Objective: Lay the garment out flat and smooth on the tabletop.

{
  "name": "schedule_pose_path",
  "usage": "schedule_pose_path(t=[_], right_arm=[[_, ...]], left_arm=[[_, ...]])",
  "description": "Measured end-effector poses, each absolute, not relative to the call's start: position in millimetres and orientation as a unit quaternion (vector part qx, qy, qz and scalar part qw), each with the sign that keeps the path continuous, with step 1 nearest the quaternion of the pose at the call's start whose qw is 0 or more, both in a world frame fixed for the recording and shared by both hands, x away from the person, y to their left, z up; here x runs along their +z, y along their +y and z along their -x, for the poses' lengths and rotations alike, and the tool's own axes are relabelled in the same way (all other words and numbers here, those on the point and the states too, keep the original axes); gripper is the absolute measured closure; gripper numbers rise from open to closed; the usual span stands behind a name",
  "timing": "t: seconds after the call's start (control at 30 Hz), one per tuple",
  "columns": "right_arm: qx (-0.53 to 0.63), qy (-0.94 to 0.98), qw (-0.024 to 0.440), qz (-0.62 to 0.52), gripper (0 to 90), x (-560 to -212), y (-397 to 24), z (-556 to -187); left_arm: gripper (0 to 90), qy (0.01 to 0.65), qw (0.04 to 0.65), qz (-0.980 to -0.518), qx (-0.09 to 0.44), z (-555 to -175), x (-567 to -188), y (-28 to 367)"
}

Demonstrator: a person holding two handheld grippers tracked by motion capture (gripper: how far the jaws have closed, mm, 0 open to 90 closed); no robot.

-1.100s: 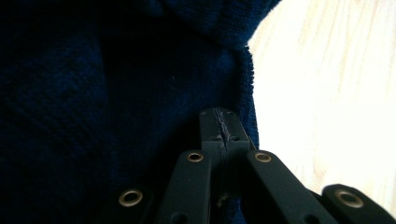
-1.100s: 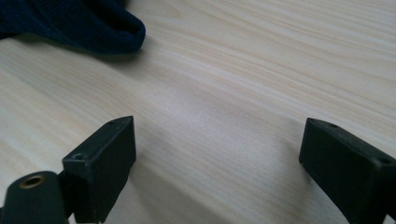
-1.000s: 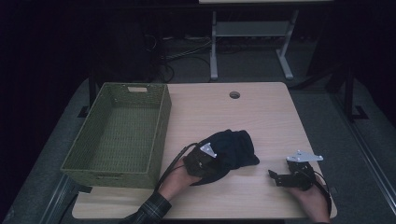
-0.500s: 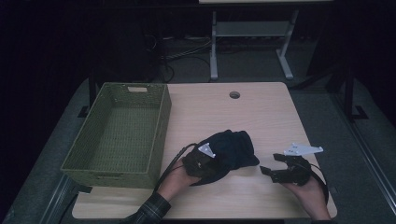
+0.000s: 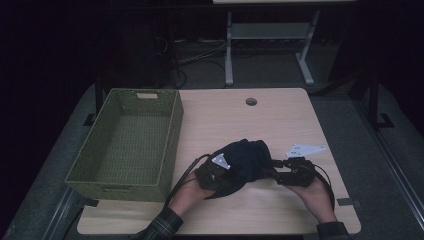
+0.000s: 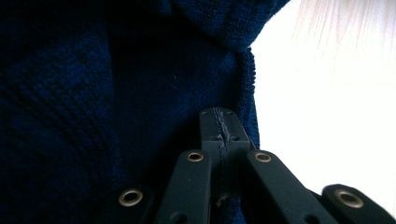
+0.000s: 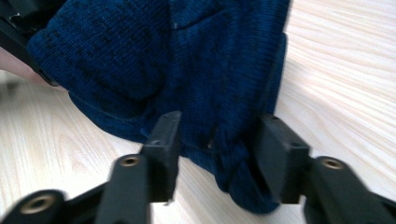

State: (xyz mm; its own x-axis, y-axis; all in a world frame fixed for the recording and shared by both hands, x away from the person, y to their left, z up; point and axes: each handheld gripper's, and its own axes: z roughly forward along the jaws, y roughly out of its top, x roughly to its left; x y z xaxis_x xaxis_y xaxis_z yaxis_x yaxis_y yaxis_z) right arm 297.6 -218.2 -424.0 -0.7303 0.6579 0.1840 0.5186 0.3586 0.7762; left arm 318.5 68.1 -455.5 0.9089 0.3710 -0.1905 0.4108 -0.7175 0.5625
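A dark blue knitted cloth (image 5: 247, 157) lies bunched on the wooden table (image 5: 280, 120) near its front edge. My left gripper (image 5: 219, 171) lies at the cloth's left end. In the left gripper view its jaws (image 6: 223, 123) are pressed together with cloth fibres pinched between the pads. My right gripper (image 5: 276, 175) reaches in from the right. In the right gripper view its jaws (image 7: 219, 149) straddle a fold of the cloth (image 7: 177, 60). They have just been closing and stand half apart, with the pads not pressing on the fold.
A green woven basket (image 5: 172, 135) stands with nothing in it on the left part of the table. A round cable hole (image 5: 251, 101) sits near the far edge. Behind the table stands a white desk frame (image 5: 229, 55) on a dark floor with cables.
The right gripper has risen and moved left to the cloth's right edge, and its jaws have narrowed around a fold. The left gripper and the cloth have stayed put.
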Motion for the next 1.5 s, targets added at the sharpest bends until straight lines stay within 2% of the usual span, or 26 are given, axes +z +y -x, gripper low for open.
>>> schedule_pose_path(t=[0.1,0.2,0.47,0.8,1.5], right_arm=[[0.434,0.823,0.083,-0.355,72.7,-424.3,-213.7,-301.7],[0.436,0.825,0.080,-0.349,76.6,-420.1,-211.0,-302.6],[0.448,0.817,0.088,-0.351,79.0,-396.3,-208.7,-313.6],[0.443,0.820,0.108,-0.346,80.0,-366.4,-193.6,-345.5],[0.420,0.818,0.133,-0.368,80.5,-333.8,-164.7,-413.3]], left_arm=[[90.0,0.211,0.311,-0.926,-0.030,-318.0,-455.5,68.1],[90.0,0.210,0.310,-0.927,-0.030,-318.3,-455.5,68.3],[90.0,0.212,0.313,-0.925,-0.035,-319.5,-455.8,68.6],[90.0,0.209,0.315,-0.925,-0.046,-322.2,-456.4,70.1],[90.0,0.200,0.308,-0.928,-0.057,-323.9,-455.7,69.4]])
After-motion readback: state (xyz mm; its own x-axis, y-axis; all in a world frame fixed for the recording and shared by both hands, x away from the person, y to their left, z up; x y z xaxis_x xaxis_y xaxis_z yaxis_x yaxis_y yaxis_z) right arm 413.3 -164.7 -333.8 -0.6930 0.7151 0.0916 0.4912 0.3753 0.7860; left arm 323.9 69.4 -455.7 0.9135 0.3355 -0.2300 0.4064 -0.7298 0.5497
